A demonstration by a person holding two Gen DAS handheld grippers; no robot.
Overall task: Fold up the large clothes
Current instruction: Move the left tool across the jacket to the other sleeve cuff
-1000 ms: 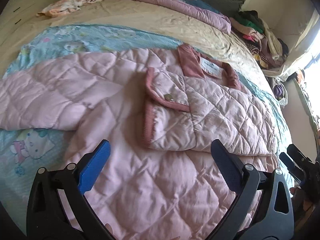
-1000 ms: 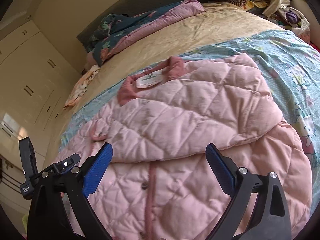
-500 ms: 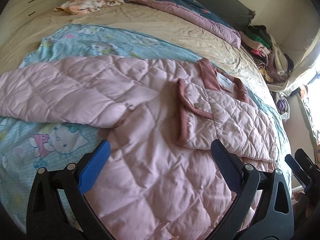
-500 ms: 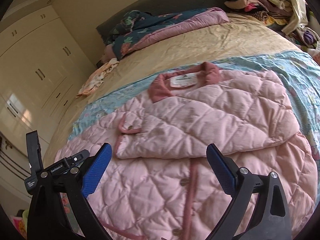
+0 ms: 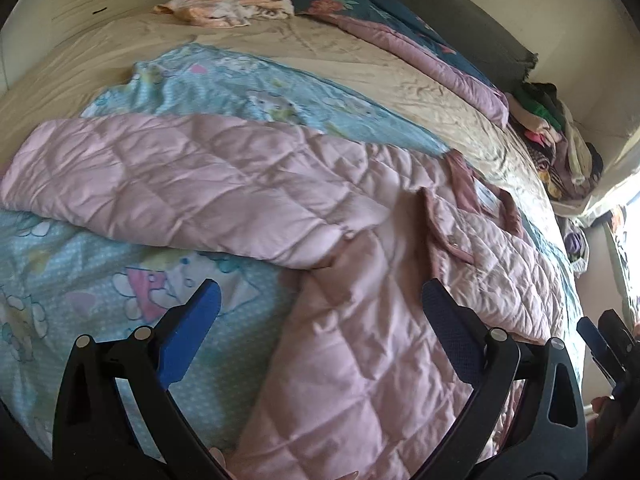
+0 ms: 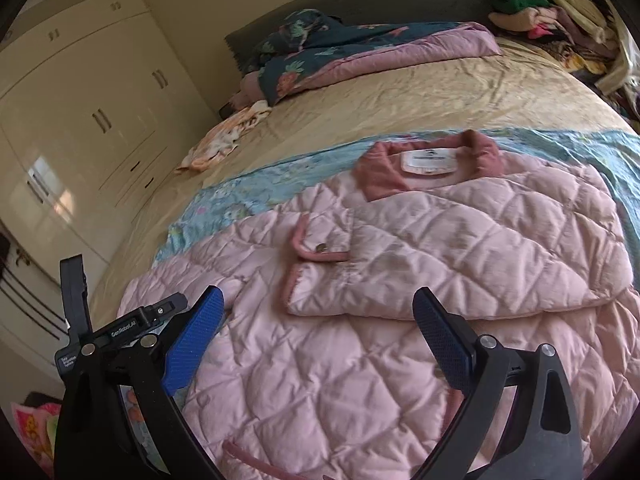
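A pink quilted jacket (image 5: 360, 280) (image 6: 360, 340) lies on the bed over a light blue cartoon-print sheet (image 5: 120, 320). Its right sleeve (image 6: 460, 252) is folded across the chest, below the darker pink collar (image 6: 432, 160). Its left sleeve (image 5: 180, 184) lies stretched out to the left. My left gripper (image 5: 320, 320) is open and empty, above the jacket's side edge below that sleeve. My right gripper (image 6: 320, 328) is open and empty, above the jacket's lower front. The left gripper also shows at the left edge of the right wrist view (image 6: 120, 328).
A beige bedspread (image 6: 400, 92) covers the far half of the bed. A dark floral quilt (image 6: 340, 56) lies by the headboard, a small peach cloth (image 6: 224, 136) beside it. A heap of clothes (image 6: 560, 20) sits at the far right. Cream wardrobes (image 6: 80, 120) stand to the left.
My left gripper has swung left, so the stretched-out sleeve and blue sheet now fill its view. My right gripper has pulled back and risen a little. Both stay open.
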